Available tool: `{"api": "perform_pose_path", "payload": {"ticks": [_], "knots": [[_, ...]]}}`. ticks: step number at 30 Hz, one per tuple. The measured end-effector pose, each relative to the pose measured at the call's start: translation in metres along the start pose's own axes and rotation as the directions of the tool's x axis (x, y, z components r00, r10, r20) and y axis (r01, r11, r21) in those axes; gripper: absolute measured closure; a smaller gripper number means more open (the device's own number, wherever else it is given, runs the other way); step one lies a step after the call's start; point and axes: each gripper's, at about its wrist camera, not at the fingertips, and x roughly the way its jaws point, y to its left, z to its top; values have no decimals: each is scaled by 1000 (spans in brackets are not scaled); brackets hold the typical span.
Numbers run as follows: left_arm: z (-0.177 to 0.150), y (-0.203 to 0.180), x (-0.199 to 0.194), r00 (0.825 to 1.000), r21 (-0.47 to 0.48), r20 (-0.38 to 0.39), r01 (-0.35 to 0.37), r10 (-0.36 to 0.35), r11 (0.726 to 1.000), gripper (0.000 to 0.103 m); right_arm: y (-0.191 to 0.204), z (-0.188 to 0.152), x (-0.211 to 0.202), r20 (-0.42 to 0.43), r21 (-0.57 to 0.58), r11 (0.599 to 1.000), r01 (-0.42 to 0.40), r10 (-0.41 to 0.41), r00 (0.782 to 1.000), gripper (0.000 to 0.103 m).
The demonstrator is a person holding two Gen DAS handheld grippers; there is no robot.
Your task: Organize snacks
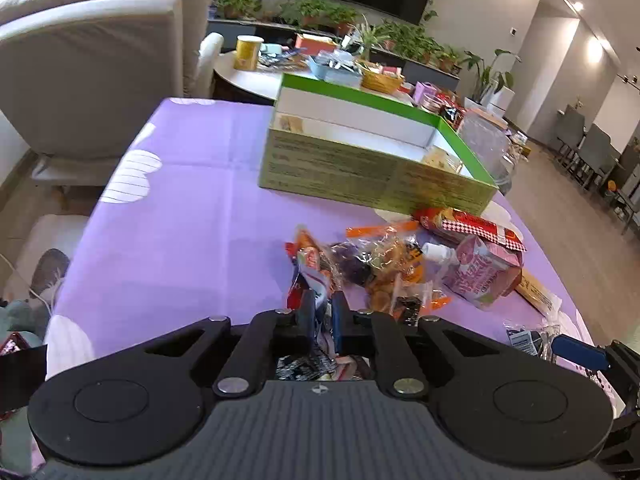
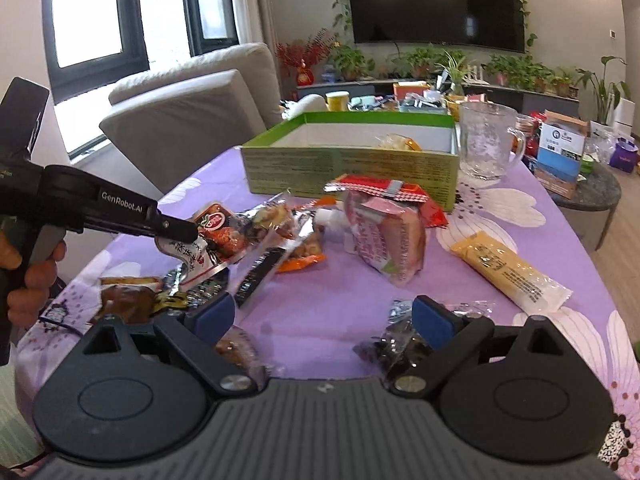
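Note:
A heap of snack packets (image 1: 384,264) lies on the purple flowered tablecloth (image 1: 180,208) in front of a green box (image 1: 360,168) that holds a couple of snacks. My left gripper (image 1: 323,306) is shut on a red and white snack packet (image 1: 314,276) at the heap's near left edge. The right wrist view shows the same grip from the side, the left gripper (image 2: 190,232) pinching the red and white packet (image 2: 218,234). My right gripper (image 2: 324,316) stands open low over the cloth, nothing between its fingers. A dark wrapped snack (image 2: 390,346) lies beside its right finger (image 2: 432,318).
A pink pouch (image 2: 388,240), a red checkered packet (image 2: 380,190) and a long yellow packet (image 2: 508,272) lie near the green box (image 2: 348,168). A glass mug (image 2: 486,144) stands at the box's right end. A beige armchair (image 1: 92,72) stands at the table's left.

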Motion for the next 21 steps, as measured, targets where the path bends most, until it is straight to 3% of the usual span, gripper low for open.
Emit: {"api": "perform_pose_path", "payload": {"ticks": [7, 13, 16, 21], "knots": [[-7, 14, -3, 999, -45, -11, -34, 33, 998, 96, 14, -2, -8, 21, -41, 996, -84, 85, 996, 23], [-7, 27, 1, 992, -82, -48, -119, 115, 989, 87, 19, -7, -2, -6, -57, 995, -81, 81, 997, 23], [-7, 33, 2, 992, -99, -62, -112, 107, 989, 85, 17, -7, -3, -7, -49, 995, -84, 84, 996, 23], [-5, 28, 3, 995, -96, -65, -76, 70, 992, 65, 17, -8, -2, -10, -42, 994, -96, 96, 995, 23]]}}
